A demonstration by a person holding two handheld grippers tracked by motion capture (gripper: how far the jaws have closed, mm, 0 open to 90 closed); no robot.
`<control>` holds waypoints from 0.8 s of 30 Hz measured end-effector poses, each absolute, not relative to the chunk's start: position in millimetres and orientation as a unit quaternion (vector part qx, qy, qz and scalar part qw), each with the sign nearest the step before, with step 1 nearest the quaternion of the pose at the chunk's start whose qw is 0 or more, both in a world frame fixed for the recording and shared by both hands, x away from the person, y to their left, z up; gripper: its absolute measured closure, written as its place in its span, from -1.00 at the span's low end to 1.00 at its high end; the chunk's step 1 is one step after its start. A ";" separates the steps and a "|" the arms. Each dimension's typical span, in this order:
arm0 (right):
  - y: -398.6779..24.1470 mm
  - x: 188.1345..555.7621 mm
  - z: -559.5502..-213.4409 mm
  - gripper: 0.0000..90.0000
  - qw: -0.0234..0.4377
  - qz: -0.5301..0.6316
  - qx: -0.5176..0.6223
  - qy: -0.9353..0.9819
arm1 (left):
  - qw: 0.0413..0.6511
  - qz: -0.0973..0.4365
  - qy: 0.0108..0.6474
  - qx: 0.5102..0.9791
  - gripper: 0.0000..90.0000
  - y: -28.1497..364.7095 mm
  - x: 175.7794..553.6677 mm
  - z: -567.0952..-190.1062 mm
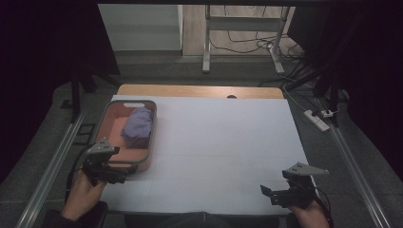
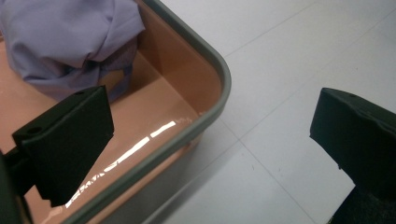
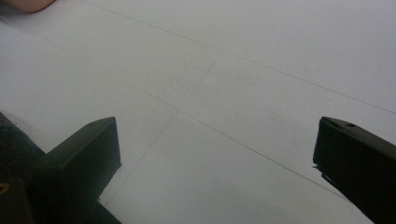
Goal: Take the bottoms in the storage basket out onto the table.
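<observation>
Presently I find my left gripper [image 1: 110, 172] at the near corner of the tub [image 1: 151, 142], its jaws spread wide and holding nothing. Seen through the left gripper view, one jaw hangs over the tub's glossy pinkish floor [image 2: 140, 135] and the other over the white table [image 2: 280, 93] outside, so the grey rim [image 2: 219, 74] runs between them; I cannot tell whether either jaw touches the rim. The bundle of lilac cloth [image 2: 65, 42] lies inside the tub, ahead of the inner jaw and apart from it, heaped against the tub's wall. From the high view the cloth [image 1: 138, 126] sits toward the far half of the tub, beyond my left gripper, with bare tub floor between. My right gripper [image 1: 279, 194] is at the near right edge of the table, well apart from the tub and cloth, its jaws likewise wide open and empty. The right gripper view shows plain white table surface [image 3: 224, 93], crossed by faint seams, between and ahead of those jaws. My hands [image 1: 83, 197] grip both tools from the near side.
</observation>
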State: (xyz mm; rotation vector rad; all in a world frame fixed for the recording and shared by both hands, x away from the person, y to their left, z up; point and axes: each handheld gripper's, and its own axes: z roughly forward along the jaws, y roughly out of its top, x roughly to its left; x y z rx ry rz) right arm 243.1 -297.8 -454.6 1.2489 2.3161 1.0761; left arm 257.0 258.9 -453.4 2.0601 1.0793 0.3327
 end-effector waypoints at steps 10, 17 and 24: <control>-297.2 243.1 -454.8 -0.99 0.148 0.373 0.434 0.807 | 0.377 0.144 0.419 0.813 -1.00 252.8 274.7 -450.9; -296.8 243.2 -454.9 -0.99 0.148 0.373 0.432 0.807 | 0.376 0.146 0.422 0.812 -1.00 250.5 287.0 -449.8; -296.5 243.3 -455.0 -0.99 0.148 0.371 0.430 0.810 | 0.375 0.148 0.426 0.810 -1.00 250.2 299.0 -450.6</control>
